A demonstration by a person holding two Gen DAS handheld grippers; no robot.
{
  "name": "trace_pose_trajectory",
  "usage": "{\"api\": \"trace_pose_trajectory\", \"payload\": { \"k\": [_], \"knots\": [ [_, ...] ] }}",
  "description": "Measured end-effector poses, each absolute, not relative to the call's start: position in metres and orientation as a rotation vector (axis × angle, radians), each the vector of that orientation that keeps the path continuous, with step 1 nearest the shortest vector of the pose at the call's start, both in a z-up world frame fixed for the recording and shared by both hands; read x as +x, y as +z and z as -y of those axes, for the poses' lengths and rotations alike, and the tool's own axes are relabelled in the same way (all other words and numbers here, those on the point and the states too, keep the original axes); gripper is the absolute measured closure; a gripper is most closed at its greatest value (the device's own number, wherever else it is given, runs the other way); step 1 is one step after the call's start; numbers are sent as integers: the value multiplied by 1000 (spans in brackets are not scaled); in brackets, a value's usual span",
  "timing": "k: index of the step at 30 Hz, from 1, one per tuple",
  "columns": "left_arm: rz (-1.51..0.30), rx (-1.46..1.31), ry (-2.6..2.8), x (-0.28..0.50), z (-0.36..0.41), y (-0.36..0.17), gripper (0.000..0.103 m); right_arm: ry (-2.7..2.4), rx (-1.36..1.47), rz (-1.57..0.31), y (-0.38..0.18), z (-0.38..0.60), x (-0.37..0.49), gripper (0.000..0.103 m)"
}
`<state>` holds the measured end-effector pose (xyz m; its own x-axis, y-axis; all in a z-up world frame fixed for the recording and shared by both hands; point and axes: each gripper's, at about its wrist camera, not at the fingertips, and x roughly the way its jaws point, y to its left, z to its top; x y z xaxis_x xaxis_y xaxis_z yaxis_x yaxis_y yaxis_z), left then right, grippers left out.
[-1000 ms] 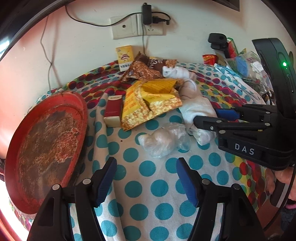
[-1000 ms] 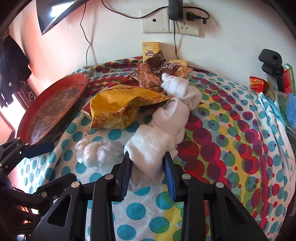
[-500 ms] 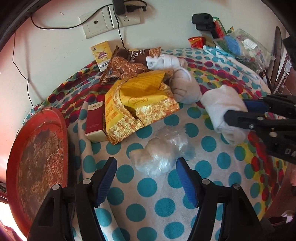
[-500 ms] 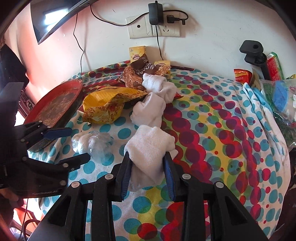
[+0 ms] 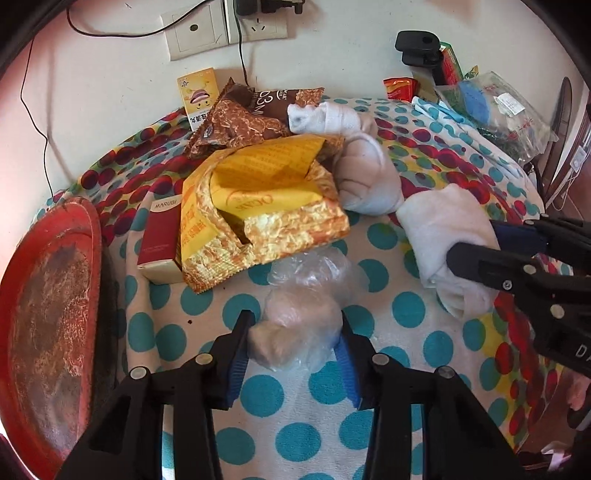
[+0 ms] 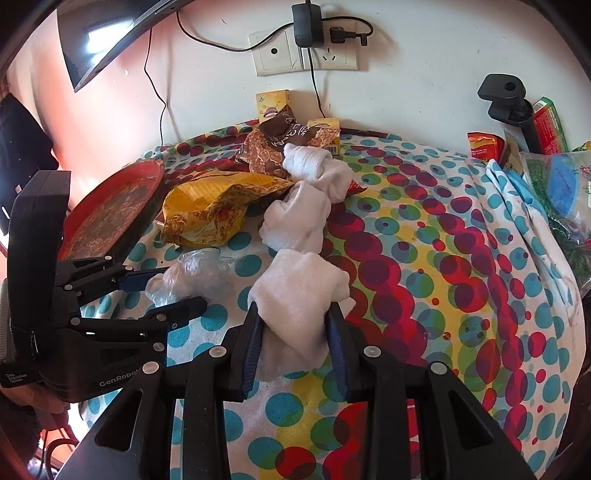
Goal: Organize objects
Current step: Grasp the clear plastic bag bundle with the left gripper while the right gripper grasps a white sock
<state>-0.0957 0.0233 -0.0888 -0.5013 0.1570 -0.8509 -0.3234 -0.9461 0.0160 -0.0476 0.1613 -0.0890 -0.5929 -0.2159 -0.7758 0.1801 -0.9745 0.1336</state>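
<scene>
- Two grippers work over a table spread with a polka-dot cloth (image 5: 295,435).
- Left gripper (image 5: 295,343) has just been closing its jaws; they now stand narrow with both blue pads against a crumpled clear plastic bag (image 5: 299,317) holding a pale lump, which lies on the cloth at the near middle of the table.
- Right gripper (image 6: 295,343) has its jaws drawn close and clamped on the near end of a rolled white towel (image 6: 299,291), to the right of the plastic bag.
- Beyond the held towel, a second white roll (image 6: 295,218) and a third (image 6: 317,166) lie in a line running toward the far wall.
- Left of those rolls lies an opened yellow snack bag (image 5: 258,210), with a brown snack wrapper (image 5: 240,122) behind it.
- Just left of the yellow bag sits a dark red box (image 5: 160,236).
- At the far left edge of the table rests a round red tray (image 5: 48,314), tilted up on its side.
- Against the wall stands a small yellow box (image 5: 197,96), below a white wall socket (image 5: 225,29).
</scene>
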Motion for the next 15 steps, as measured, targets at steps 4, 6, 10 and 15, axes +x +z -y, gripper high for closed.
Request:
{"api": "trace_pose_trajectory", "payload": {
  "k": [4, 6, 10, 15],
  "knots": [
    [-216, -1381, 2487, -91, -25, -85, 61, -2628, 1277, 56, -87, -161, -46, 72],
    [-218, -1380, 2497, -89, -25, -82, 61, -2629, 1279, 50, -86, -160, -45, 72],
    [-178, -1384, 2520, -85, -21, -75, 61, -2644, 1269, 33, -83, -158, -44, 72],
    [-148, -1370, 2563, -79, -9, -61, 61, -2677, 1252, 9, -78, -159, -44, 72]
  ]
}}
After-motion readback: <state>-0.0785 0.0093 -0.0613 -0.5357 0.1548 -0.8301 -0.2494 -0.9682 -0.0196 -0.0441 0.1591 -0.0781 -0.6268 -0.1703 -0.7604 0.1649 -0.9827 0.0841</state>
